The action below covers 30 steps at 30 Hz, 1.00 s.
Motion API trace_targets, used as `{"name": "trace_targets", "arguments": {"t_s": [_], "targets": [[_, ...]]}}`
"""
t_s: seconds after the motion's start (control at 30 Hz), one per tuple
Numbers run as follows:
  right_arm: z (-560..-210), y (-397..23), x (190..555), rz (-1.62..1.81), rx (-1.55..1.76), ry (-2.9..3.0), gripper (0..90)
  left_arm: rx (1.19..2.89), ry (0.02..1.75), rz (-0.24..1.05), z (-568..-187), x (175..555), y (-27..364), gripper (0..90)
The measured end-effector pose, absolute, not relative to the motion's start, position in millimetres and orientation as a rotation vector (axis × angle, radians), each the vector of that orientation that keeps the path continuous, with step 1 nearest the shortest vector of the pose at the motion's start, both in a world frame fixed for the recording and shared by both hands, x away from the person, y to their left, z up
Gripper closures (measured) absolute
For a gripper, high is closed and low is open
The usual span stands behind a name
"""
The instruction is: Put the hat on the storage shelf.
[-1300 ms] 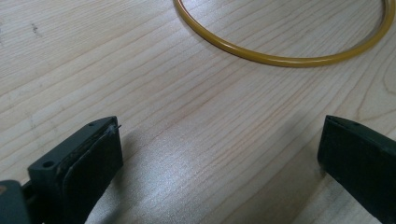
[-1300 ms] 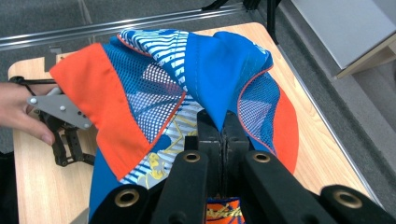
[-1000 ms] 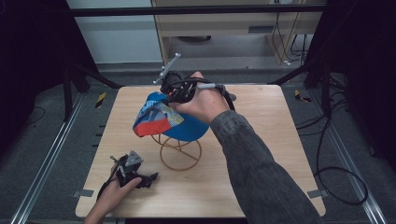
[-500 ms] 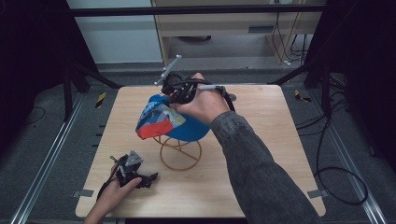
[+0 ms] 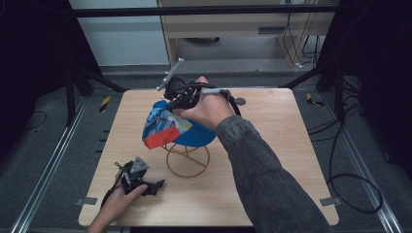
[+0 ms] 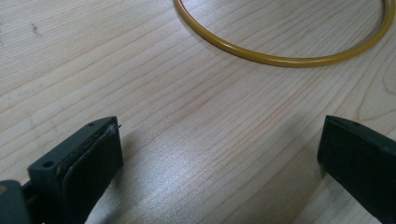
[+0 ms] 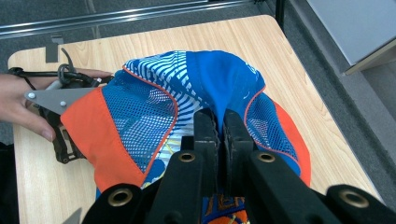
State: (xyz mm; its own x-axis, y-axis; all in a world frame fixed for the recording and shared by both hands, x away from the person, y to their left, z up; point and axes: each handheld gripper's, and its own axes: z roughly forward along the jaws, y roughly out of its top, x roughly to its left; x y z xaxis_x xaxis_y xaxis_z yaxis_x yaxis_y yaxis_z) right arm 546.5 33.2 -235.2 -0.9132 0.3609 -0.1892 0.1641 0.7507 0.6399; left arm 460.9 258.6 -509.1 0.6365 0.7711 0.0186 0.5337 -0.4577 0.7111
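my right gripper point(image 7: 217, 122) pinches the blue cap point(image 7: 205, 88) over the wire stand point(image 5: 187, 160); my left gripper point(image 6: 219, 154) rests wide open on the table point(image 6: 187, 107)

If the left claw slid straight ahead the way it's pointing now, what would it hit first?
Probably the yellow ring at the base of the wire stand. The left claw is open and low over the bare wooden table, with nothing between it and the ring, though depth is hard to judge.
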Motion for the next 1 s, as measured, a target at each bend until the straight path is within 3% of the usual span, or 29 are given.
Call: {"name": "trace_targets", "arguments": {"t_s": [0.23,1.0], "targets": [[-236,31,547,0.936,0.406,2.645,83.1,2.171,1.013,0.447,-509,461,259,0.0],[-236,20,543,0.973,0.478,2.627,53.7,2.171,1.013,0.447,-509,461,259,0.0]]}}
